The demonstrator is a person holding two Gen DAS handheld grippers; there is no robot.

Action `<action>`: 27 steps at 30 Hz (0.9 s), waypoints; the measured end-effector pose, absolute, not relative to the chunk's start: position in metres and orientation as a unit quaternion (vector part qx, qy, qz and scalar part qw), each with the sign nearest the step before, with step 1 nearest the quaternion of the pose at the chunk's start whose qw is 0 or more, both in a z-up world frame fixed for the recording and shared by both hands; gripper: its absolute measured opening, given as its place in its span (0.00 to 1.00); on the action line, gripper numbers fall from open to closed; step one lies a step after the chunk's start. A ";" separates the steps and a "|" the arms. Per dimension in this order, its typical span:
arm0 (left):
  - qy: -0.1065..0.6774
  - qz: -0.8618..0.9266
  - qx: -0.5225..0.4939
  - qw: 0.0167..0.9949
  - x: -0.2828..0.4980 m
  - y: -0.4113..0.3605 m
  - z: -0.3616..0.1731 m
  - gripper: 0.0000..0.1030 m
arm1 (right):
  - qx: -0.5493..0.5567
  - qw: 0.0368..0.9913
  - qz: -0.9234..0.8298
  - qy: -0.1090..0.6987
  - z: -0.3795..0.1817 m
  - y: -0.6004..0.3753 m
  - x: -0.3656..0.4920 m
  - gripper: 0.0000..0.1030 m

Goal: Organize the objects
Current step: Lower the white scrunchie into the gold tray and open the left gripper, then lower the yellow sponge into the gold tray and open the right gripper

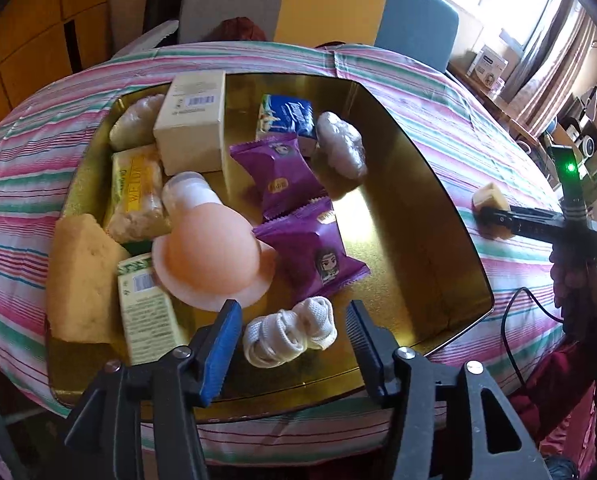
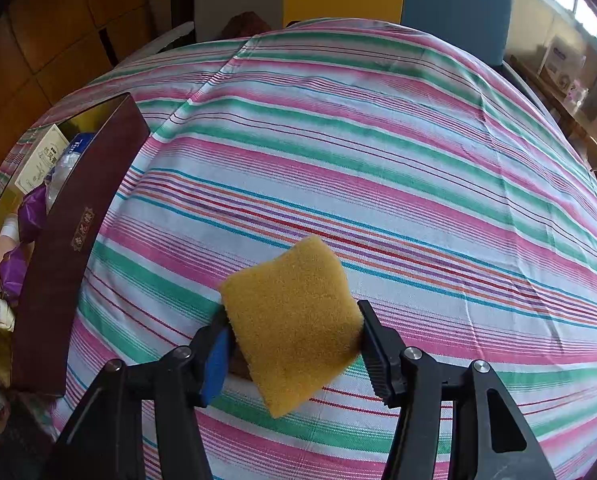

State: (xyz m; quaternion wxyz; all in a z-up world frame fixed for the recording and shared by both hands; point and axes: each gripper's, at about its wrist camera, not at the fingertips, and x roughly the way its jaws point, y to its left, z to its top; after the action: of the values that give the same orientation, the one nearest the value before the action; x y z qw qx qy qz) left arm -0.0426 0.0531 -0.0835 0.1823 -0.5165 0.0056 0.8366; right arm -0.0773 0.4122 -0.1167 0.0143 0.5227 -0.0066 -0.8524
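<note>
A gold-lined tin box [image 1: 410,184] sits on the striped tablecloth and holds snacks and small items. My left gripper [image 1: 294,320] is open, its jaws on either side of a white rolled sock [image 1: 290,336] at the box's near edge. My right gripper [image 2: 294,332] is shut on a yellow sponge [image 2: 294,320] just above the cloth, right of the box. In the left wrist view the right gripper [image 1: 486,216] with its sponge [image 1: 490,198] shows beyond the box's right wall.
In the box lie two purple packets [image 1: 282,176], a peach silicone cup [image 1: 214,264], a cream carton [image 1: 190,124], a blue packet [image 1: 286,116], a plastic-wrapped lump [image 1: 342,144] and another sponge [image 1: 82,280]. The box's maroon outer wall [image 2: 70,240] stands left. Chairs stand behind the table.
</note>
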 end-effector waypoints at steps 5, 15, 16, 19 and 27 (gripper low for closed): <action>0.013 0.858 -0.487 0.161 -0.036 0.048 -0.068 0.53 | 0.522 0.013 -0.853 -0.005 -0.117 0.412 -0.077 0.56; 0.042 0.907 -0.404 0.114 -0.022 0.039 -0.026 0.53 | 0.495 0.002 -0.868 -0.040 -0.090 0.407 -0.067 0.55; 0.042 0.908 -0.401 0.113 -0.021 0.039 -0.025 0.53 | 0.486 0.008 -0.873 -0.044 -0.081 0.403 -0.064 0.55; 0.040 0.910 -0.397 0.113 -0.021 0.037 -0.023 0.53 | 0.462 0.040 -0.885 -0.042 -0.051 0.378 -0.057 0.55; 0.028 0.910 -0.398 0.112 -0.019 0.029 -0.025 0.53 | 0.427 0.172 -0.888 0.014 -0.003 0.269 -0.049 0.56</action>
State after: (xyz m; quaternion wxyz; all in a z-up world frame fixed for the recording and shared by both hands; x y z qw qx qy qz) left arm -0.0188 0.0288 -0.0252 0.1117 -0.3979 0.0280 0.9102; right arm -0.0493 0.2685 -0.0030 0.1722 0.4269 0.0136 -0.8876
